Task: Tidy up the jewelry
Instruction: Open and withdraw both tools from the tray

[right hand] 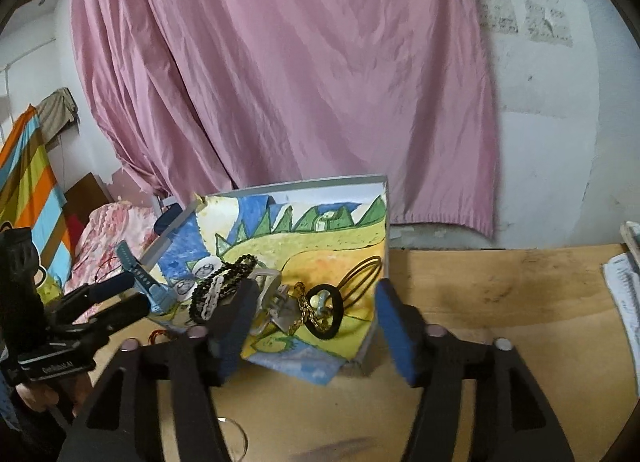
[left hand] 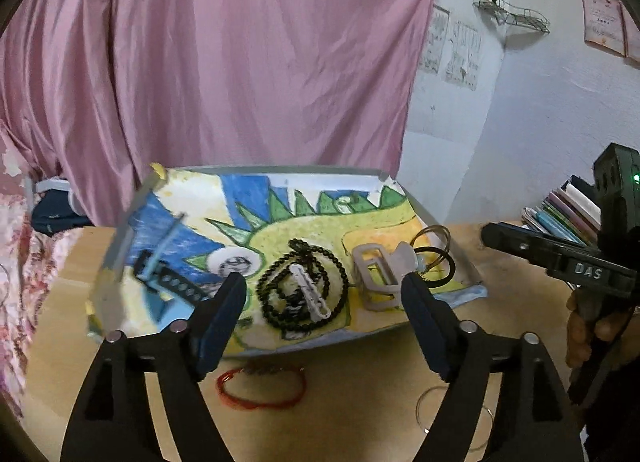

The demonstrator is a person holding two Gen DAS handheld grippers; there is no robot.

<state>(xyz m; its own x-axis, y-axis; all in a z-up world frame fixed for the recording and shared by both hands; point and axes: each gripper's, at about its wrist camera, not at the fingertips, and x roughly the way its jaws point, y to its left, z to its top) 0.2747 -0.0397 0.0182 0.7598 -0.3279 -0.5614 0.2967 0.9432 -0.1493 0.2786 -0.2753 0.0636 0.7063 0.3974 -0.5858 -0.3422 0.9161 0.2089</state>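
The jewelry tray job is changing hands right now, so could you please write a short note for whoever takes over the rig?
Left gripper: open, empty, hovering in front of the tray.
Right gripper: open, empty, at the tray's right end.
In the tray: black bead necklace, white clip, beige claw clip, black hair tie, gold chain, thin bangles, blue watch.
Left on the table: red thread bracelet and clear ring, in front of the tray.
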